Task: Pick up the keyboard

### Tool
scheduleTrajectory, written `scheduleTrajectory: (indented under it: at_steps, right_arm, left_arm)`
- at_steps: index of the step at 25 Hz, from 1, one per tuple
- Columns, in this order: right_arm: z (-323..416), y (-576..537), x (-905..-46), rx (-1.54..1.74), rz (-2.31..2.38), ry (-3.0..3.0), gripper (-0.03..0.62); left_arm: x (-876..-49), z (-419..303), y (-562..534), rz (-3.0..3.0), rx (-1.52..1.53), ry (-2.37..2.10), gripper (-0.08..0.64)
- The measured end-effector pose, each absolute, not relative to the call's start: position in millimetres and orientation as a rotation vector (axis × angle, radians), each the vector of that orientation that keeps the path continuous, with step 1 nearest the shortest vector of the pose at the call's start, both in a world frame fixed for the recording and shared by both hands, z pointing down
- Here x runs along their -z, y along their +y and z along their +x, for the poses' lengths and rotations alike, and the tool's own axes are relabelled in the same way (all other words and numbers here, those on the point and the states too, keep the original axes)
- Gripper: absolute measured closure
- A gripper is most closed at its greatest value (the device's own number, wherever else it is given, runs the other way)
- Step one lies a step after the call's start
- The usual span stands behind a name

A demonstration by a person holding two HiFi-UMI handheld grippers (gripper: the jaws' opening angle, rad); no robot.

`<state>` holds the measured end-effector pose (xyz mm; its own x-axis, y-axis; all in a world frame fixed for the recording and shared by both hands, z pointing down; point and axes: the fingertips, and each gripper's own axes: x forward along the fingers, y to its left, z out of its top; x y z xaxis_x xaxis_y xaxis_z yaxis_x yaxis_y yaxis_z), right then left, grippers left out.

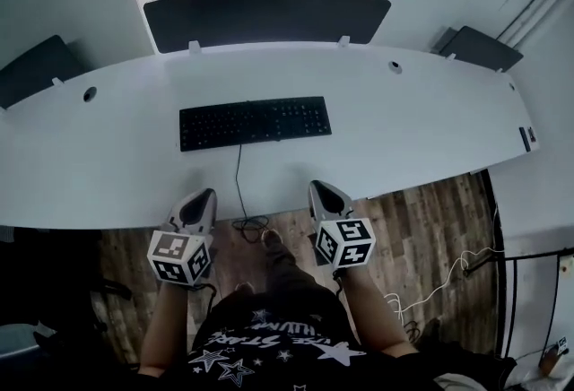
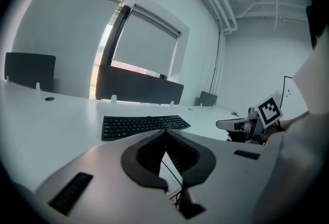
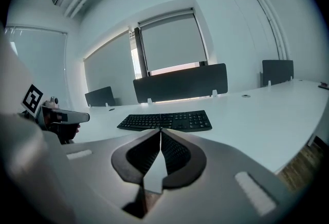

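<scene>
A black keyboard (image 1: 255,122) lies flat near the middle of the white desk (image 1: 108,156), its cable (image 1: 240,187) running over the front edge. It shows ahead in the left gripper view (image 2: 141,125) and the right gripper view (image 3: 167,120). My left gripper (image 1: 207,195) hovers at the desk's front edge, left of the cable, shut with nothing in it (image 2: 165,130). My right gripper (image 1: 316,186) sits at the front edge right of the cable, also shut and empty (image 3: 160,129). Both point toward the keyboard and stay short of it.
A dark divider panel (image 1: 265,17) stands along the desk's back edge, with smaller panels at far left (image 1: 36,68) and far right (image 1: 479,47). A small black device (image 1: 526,138) lies at the desk's right end. Wooden floor and loose white cables (image 1: 439,286) lie below.
</scene>
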<state>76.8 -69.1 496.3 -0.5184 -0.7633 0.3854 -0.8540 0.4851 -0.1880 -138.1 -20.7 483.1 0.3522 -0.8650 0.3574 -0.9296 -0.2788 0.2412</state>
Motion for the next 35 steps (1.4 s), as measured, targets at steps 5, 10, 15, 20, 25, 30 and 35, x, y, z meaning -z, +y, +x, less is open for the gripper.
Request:
scheduleTrajectory:
  at_steps: [5,10,15,20,25,30,35]
  right_arm:
    - [76,-120,-504,-0.557,1.325,-2.491,0.588]
    - [71,-160,-509,-0.585,1.252,-2.497,0.588]
    - [67,-195,-512,-0.582,1.163,-2.525,0.588]
    - [64,-228,-509,-0.597,1.095,-2.571,0.588]
    - [52,-247,-513,-0.563,0.997,-2.59,0.587]
    - [44,-253,-506,-0.575,1.002,-2.597,0.587]
    - [38,-252,-504,-0.575,1.043,-2.569,0.588]
  left_arm:
    - [-488,-139,-63,2.205,-0.241,-1.574,0.551]
    - [-483,-146,-96,2.151,-0.212,-1.597,0.551]
    - [-491,-143,-120,2.121,-0.28,-1.608,0.549]
    - [-492,-145,-145,2.12,-0.34,-1.637,0.507]
    - [-487,-152,-163,2.13,-0.326,-1.695,0.386]
    - [-496,-154,-169,2.201,-0.523,-1.624,0.308]
    - [-515,-165,-183,2.313,-0.828,-1.471,0.25]
